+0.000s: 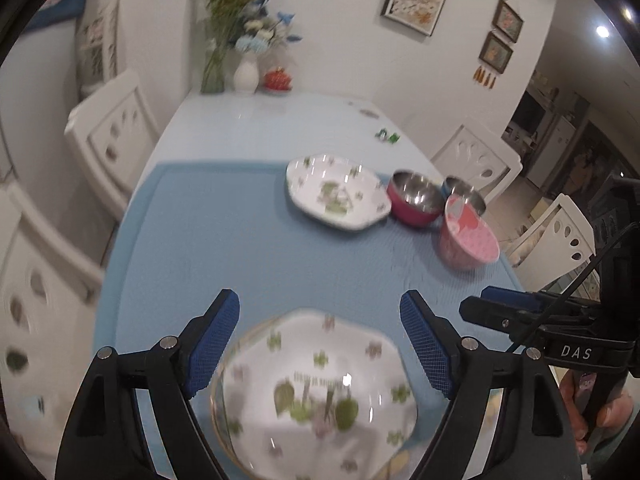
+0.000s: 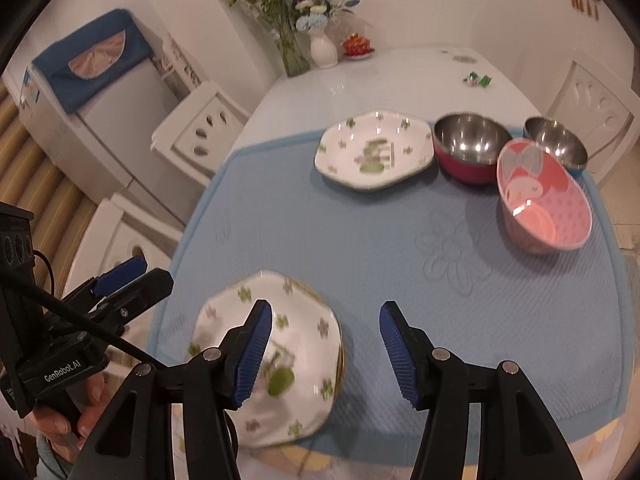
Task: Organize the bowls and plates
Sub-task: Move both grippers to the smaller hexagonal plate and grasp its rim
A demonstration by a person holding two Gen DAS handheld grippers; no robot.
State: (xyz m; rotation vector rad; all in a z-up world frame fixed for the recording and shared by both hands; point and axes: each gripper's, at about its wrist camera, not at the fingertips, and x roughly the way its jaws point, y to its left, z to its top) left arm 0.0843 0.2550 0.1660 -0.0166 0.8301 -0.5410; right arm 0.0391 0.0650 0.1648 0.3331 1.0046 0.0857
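A stack of white plates with green clover print (image 1: 316, 392) (image 2: 276, 364) lies at the near edge of the blue mat (image 1: 256, 248) (image 2: 400, 240). My left gripper (image 1: 320, 344) is open and empty just above the stack. My right gripper (image 2: 326, 350) is open and empty to the stack's right. A second clover plate (image 1: 336, 192) (image 2: 374, 150) lies farther back. Beside it stand a magenta steel bowl (image 1: 416, 198) (image 2: 472, 148), a blue steel bowl (image 1: 466, 194) (image 2: 556, 142) and a pink cartoon bowl (image 1: 466, 236) (image 2: 542, 200).
White chairs (image 1: 116, 136) (image 2: 204, 132) stand along both sides of the table. Vases with flowers (image 1: 244, 68) (image 2: 320, 46), a red dish (image 1: 278, 80) and small green wrappers (image 2: 478, 79) sit on the far white tabletop.
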